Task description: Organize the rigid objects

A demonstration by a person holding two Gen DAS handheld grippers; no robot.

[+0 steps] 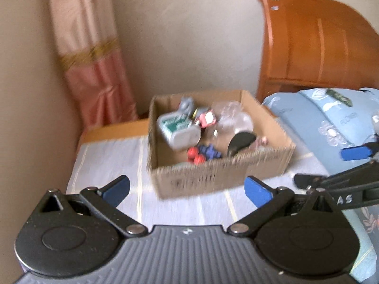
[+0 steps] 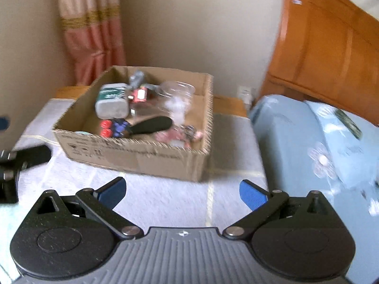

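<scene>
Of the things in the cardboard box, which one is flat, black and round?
The black disc, leaning near the front of the box beside the blue toy. The other things are white, red, blue or clear; only this one is flat and black.

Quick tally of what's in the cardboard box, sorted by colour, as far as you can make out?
In the cardboard box, blurred, so approximate:
White-green container: 1
Clear plastic cups: 1, maybe more
Black disc: 1
Red-blue toy: 1
Small red piece: 1
Grey piece: 1
Pink bits: 1 cluster
Total: about 7
</scene>
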